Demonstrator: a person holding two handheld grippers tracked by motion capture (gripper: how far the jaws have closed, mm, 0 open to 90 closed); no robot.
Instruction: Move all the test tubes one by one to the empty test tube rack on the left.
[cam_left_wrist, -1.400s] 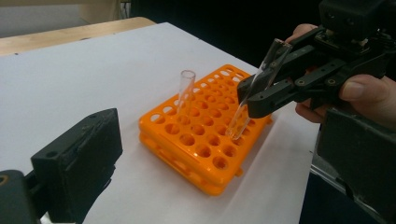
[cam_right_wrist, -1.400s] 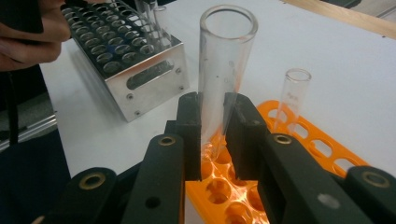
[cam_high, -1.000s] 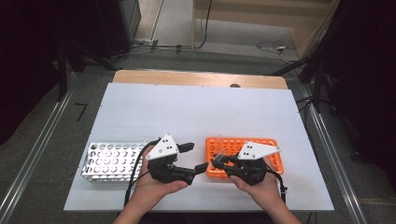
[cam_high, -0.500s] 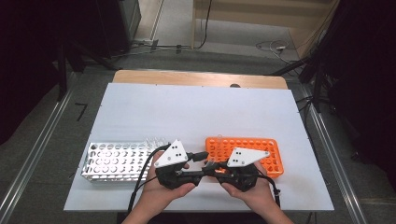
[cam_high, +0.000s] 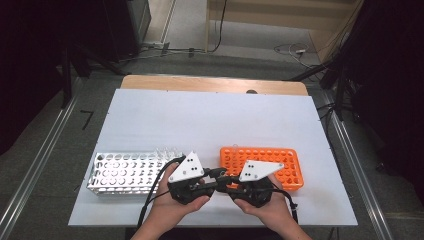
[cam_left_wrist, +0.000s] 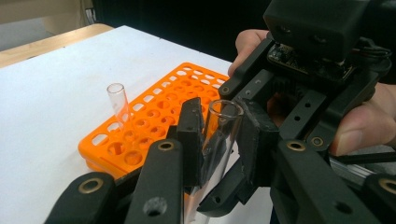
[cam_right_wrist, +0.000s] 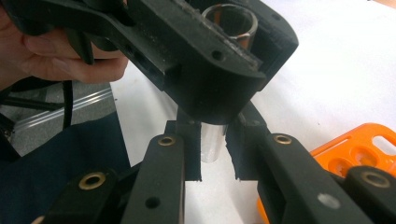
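At eight o'clock on the table (cam_high: 210, 115), the metal rack (cam_high: 125, 172) is standing. Just right, the left gripper (cam_high: 212, 176) has been closing its jaws onto the glass tube (cam_left_wrist: 219, 135), while the right gripper (cam_high: 227, 184) is clamping the same tube beside the orange rack (cam_high: 270, 162) at five o'clock.

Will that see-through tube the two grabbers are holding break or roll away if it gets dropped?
Probably both. The clear tube looks thin-walled and glassy, so it may crack if squeezed hard or dropped. It is round and smooth, so on the flat white table it would likely roll. Both the left gripper and right gripper clamp it, which suggests it is slippery.
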